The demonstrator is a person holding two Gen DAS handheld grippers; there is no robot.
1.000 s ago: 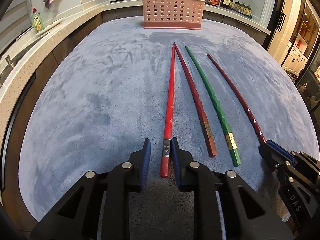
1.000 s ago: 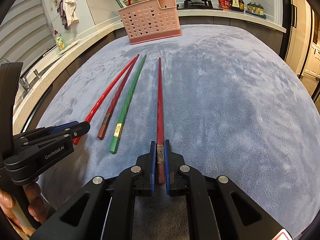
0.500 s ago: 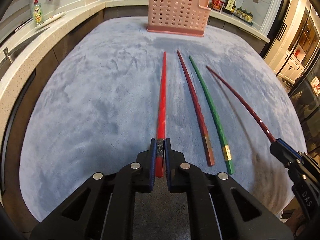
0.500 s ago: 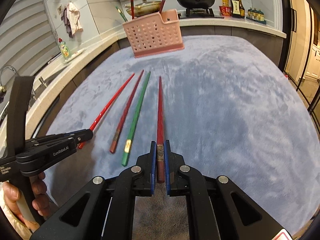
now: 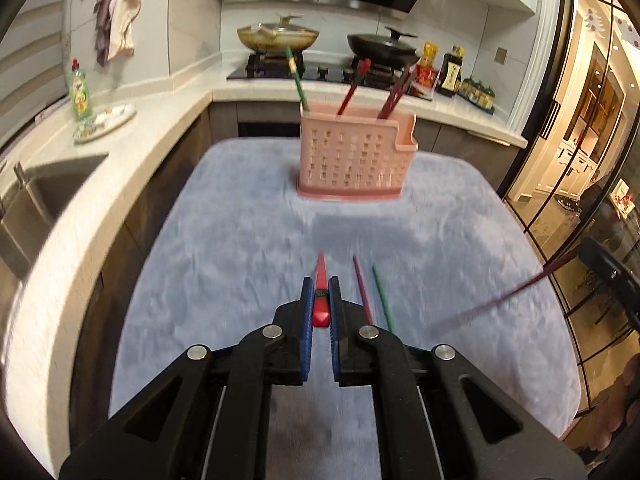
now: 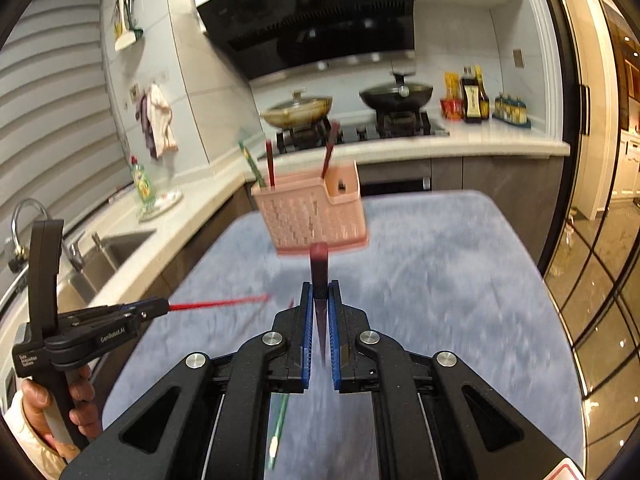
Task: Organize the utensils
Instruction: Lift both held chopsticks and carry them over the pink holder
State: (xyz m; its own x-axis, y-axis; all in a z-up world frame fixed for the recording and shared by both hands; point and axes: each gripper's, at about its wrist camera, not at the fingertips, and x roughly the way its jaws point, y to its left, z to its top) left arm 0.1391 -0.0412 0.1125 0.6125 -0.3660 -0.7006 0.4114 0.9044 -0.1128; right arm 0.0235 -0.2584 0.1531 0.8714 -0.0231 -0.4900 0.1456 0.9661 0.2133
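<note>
Your left gripper [image 5: 320, 312] is holding its jaws clamped on the bright red chopstick [image 5: 321, 280], which is pointing forward above the table [image 5: 240, 240]. Your right gripper [image 6: 319, 320] is keeping its jaws clamped on the dark red chopstick [image 6: 319, 268], which is also pointing ahead in the air. Two more chopsticks, a maroon one [image 5: 362, 292] and a green one [image 5: 382, 298], are lying side by side on the blue-grey cloth, just to the right of your left jaws. Farther away, the pink perforated utensil holder [image 5: 354, 160] is standing upright on the table, and some chopsticks are already sticking out of it. Your hand [image 6: 60, 408] is gripping the left handle.
</note>
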